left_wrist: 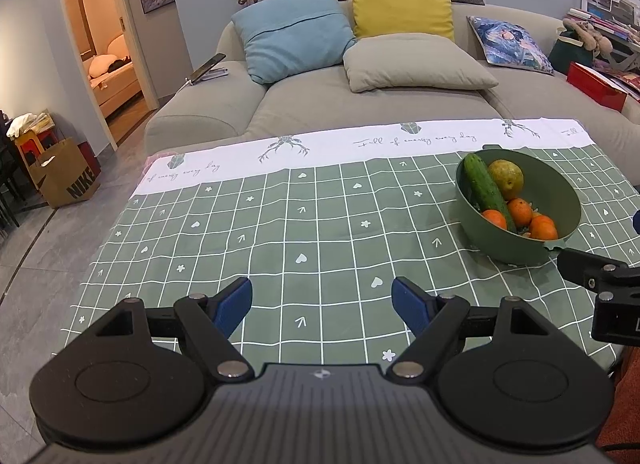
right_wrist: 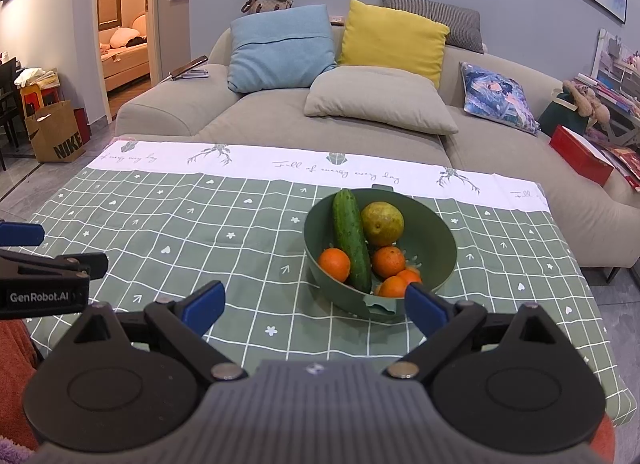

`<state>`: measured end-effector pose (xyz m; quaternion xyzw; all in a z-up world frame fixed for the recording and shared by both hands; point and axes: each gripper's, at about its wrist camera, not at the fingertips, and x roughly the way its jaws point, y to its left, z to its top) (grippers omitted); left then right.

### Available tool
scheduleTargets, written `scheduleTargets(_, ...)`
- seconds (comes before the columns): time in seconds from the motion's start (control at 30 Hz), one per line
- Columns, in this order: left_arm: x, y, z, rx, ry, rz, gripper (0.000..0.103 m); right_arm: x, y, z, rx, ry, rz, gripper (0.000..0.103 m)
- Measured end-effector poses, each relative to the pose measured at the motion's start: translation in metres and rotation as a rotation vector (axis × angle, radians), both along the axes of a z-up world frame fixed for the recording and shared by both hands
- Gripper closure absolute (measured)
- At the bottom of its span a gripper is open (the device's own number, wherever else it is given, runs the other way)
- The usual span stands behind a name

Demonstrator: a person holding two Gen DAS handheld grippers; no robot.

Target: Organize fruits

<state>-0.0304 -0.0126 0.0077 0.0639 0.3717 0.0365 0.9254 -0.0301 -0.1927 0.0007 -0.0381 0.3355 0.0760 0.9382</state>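
Note:
A green bowl (right_wrist: 434, 264) (left_wrist: 560, 183) stands on the checked tablecloth and holds a cucumber (right_wrist: 352, 240) (left_wrist: 484, 187), a yellow-green pear (right_wrist: 382, 223) (left_wrist: 506, 178) and several oranges (right_wrist: 335, 264) (left_wrist: 520, 211). My right gripper (right_wrist: 316, 304) is open just in front of the bowl's near rim, its right fingertip (right_wrist: 424, 310) close to that rim, with nothing between the fingers. My left gripper (left_wrist: 322, 306) is open over bare cloth, well to the left of the bowl. The right gripper's edge shows at the right in the left wrist view.
The table (right_wrist: 180, 232) wears a green grid cloth with a white border at the far edge. Behind it stands a grey sofa (right_wrist: 280, 115) with blue, yellow and beige cushions. A brown paper bag (right_wrist: 56, 135) stands on the floor at the left, a red box (right_wrist: 580, 155) at the right.

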Motion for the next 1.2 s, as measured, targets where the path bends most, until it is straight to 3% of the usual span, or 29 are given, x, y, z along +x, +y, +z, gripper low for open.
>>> scheduleTargets(1.2, -0.0008, 0.0005, -0.0005, -0.002, 0.001, 0.0, 0.01, -0.0009, 0.0011, -0.0029, 0.008, 0.011, -0.003, 0.01)
